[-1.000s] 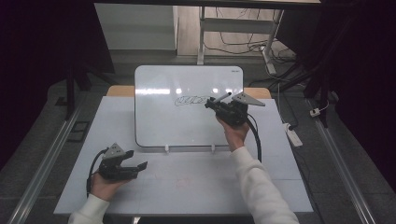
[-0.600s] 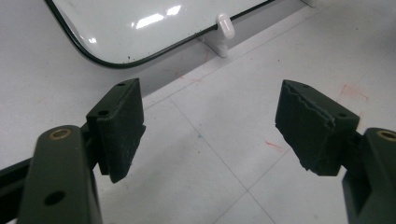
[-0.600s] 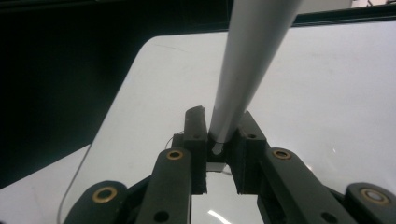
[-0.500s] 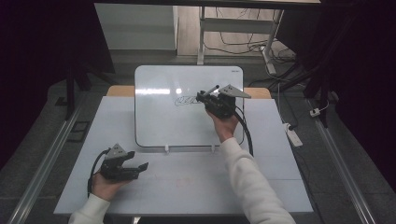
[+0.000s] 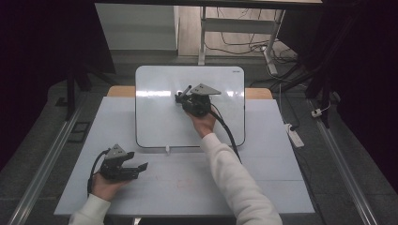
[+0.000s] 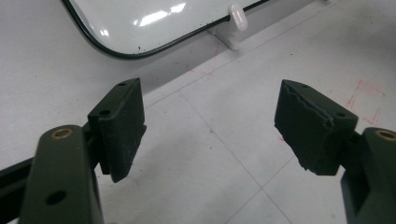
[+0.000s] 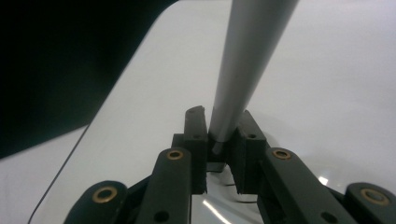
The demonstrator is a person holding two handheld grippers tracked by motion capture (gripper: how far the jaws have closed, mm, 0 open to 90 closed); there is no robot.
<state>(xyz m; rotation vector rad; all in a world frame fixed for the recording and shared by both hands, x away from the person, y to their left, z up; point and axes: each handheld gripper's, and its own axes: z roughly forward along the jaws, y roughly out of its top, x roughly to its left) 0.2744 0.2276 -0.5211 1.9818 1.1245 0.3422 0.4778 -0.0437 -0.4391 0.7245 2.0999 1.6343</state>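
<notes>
High view: the right hand-held gripper [image 5: 184, 95] is over the upper middle of the whiteboard [image 5: 159, 122], which lies flat on the white surface [image 5: 263, 164]. A thin dark marker [image 5: 185, 90] sticks out past its jaws toward the board's far edge. The left hand-held gripper [image 5: 141, 166] rests near the surface's front left corner, well apart from the board, jaws spread with nothing between them.

Left gripper view: both pads [image 6: 123, 126] stand wide apart above bare surface. The board's rounded black-rimmed corner and a small white clip [image 6: 237, 16] lie beyond.

Right gripper view: the jaws are clamped on the grey marker barrel [image 7: 243, 70], which rises up and away over the glossy board. The tip is out of frame.
</notes>
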